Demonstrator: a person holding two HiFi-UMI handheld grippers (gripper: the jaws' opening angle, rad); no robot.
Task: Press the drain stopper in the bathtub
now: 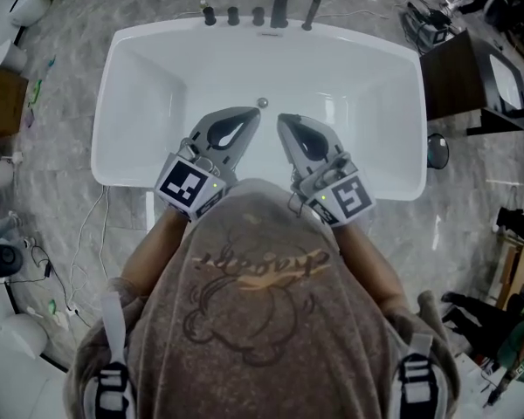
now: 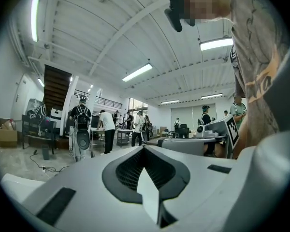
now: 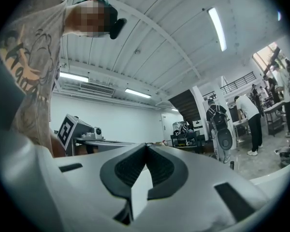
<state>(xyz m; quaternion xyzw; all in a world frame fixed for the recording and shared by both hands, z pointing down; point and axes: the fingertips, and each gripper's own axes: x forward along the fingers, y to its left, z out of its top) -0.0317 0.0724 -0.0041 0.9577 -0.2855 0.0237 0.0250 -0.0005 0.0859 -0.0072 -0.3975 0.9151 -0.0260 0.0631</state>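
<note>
A white bathtub (image 1: 131, 68) fills the middle of the head view. Its small round metal drain stopper (image 1: 262, 103) sits on the tub floor near the far end. My left gripper (image 1: 254, 113) hangs over the tub, shut on nothing, its tips just near and left of the stopper. My right gripper (image 1: 282, 119) is beside it, also shut and holding nothing, its tips a little near and right of the stopper. In the left gripper view the left gripper (image 2: 144, 147) has its jaws closed against a room background. The right gripper (image 3: 146, 144) looks the same. Neither gripper view shows the stopper.
Dark taps and a spout (image 1: 279, 7) line the tub's far rim. A dark table (image 1: 458, 77) stands to the right, a cardboard box (image 1: 0, 103) to the left, and a cable (image 1: 87, 234) lies on the marble floor. Several people (image 2: 106, 132) stand far off by a staircase (image 2: 55, 88).
</note>
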